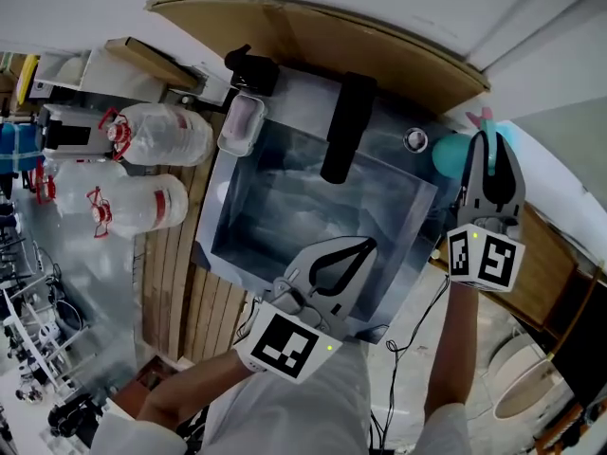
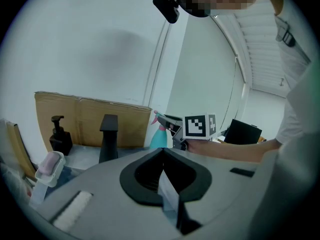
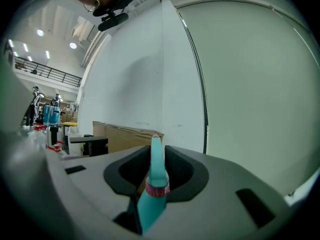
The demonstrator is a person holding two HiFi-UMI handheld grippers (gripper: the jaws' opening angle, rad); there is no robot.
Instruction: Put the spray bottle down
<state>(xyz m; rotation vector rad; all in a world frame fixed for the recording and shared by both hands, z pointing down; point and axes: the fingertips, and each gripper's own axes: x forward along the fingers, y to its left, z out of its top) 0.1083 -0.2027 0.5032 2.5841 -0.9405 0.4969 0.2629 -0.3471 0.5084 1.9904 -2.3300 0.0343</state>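
The teal spray bottle with a pink trigger is at the sink's far right corner, with my right gripper shut on its neck. In the right gripper view the bottle fills the slot between the jaws of that gripper, nozzle pointing away. The left gripper view shows the bottle upright beside the right gripper; its base is hidden, so I cannot tell whether it rests on the counter. My left gripper hangs over the sink's near edge, shut, with nothing seen between its jaws.
A steel sink lies in the middle, with a black faucet and a black soap dispenser behind it. A clear box sits on its left rim. Two water jugs lie further left. Cardboard lines the back wall.
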